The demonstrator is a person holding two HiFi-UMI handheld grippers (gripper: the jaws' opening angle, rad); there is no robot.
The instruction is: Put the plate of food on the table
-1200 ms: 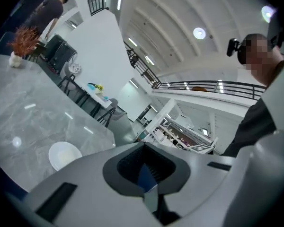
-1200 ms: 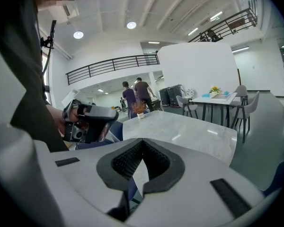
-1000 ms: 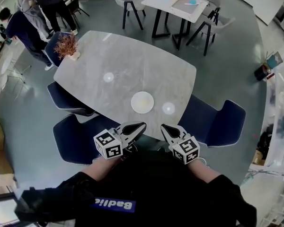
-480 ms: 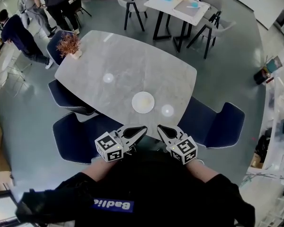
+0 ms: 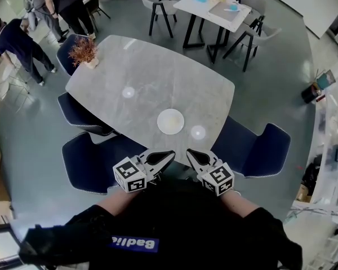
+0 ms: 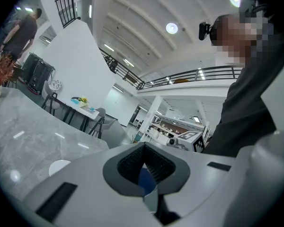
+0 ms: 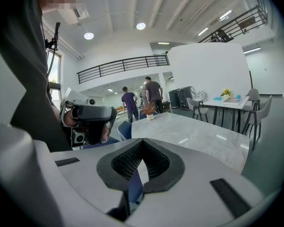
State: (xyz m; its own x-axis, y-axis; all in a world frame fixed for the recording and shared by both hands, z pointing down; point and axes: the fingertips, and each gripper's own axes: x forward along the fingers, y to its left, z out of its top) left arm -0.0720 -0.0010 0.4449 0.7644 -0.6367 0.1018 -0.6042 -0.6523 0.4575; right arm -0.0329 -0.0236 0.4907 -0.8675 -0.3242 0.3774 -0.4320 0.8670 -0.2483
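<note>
Both my tools are clenched on nothing: the left gripper (image 5: 169, 152) and the right gripper (image 5: 190, 152) each have their jaws pressed together with only air and a bit of blue chair behind them. Over the last second I have drawn the right one in a little toward the left, so the two tips now sit near each other, tucked close to my chest. The plate (image 5: 170, 121) has not shifted; it lies flat on the table (image 5: 158, 72), ahead of both tips and well apart from them. I cannot make out food on it from here. I judge the placing done and my hands simply retreating.
</note>
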